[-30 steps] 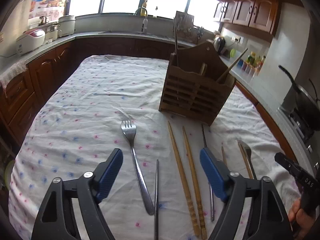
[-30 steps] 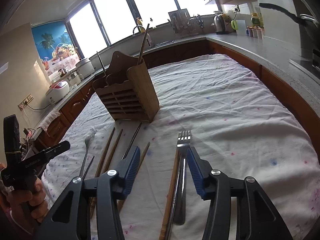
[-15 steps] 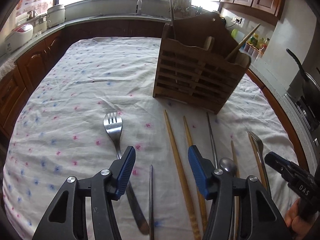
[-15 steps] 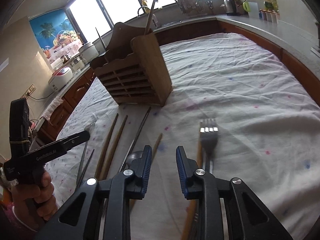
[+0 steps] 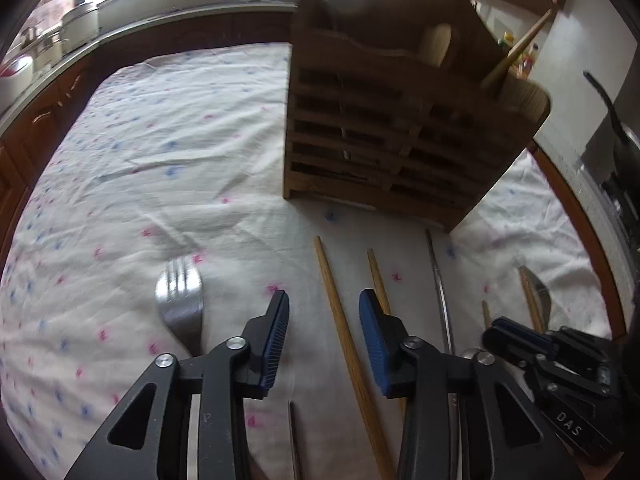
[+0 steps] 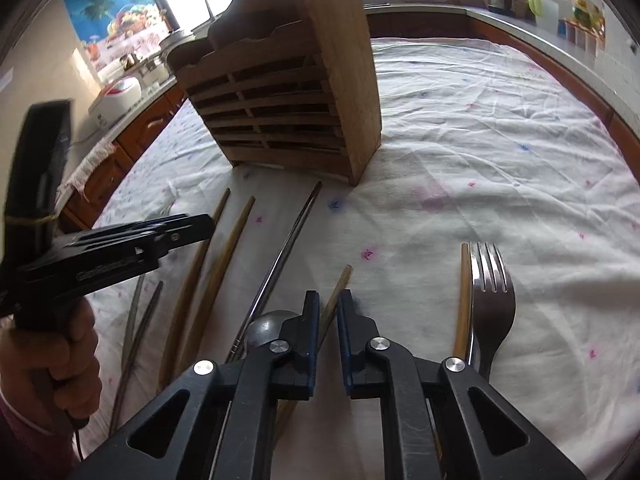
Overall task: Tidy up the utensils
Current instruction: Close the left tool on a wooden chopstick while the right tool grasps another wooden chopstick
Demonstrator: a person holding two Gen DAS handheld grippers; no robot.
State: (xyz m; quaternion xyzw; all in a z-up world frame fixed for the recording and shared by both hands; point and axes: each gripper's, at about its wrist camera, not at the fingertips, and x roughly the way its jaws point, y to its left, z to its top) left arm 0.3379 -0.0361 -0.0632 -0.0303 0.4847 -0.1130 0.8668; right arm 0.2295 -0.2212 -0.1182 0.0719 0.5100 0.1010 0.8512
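Near the front edge of the bench, under its spotted cloth, the loose utensils are lying in a rough row just before the wooden utensil holder, which is standing toward the middle of the bench with a few handles already poking out of its top.

The right tool is sitting with its jaws nearly closed but with a narrow gap showing, straddling the tip of a short wooden chopstick; whether the pads are already gripping it I cannot tell. A spoon is lying touching or just beside that tool's left finger, and a metal chopstick is running close by, so a closing squeeze is at risk of catching two things at once or nudging the spoon aside.

The left tool is hanging half open over a long wooden chopstick, holding nothing. Its mate is lying just beside it, partly under the right finger, and could be dragged along. A fork is lying clear to its left; another fork is lying over a chopstick near the bench's right side.

Both tools are working close together, so they are in danger of bumping. Thin round sticks may also be rolling on the loose cloth.
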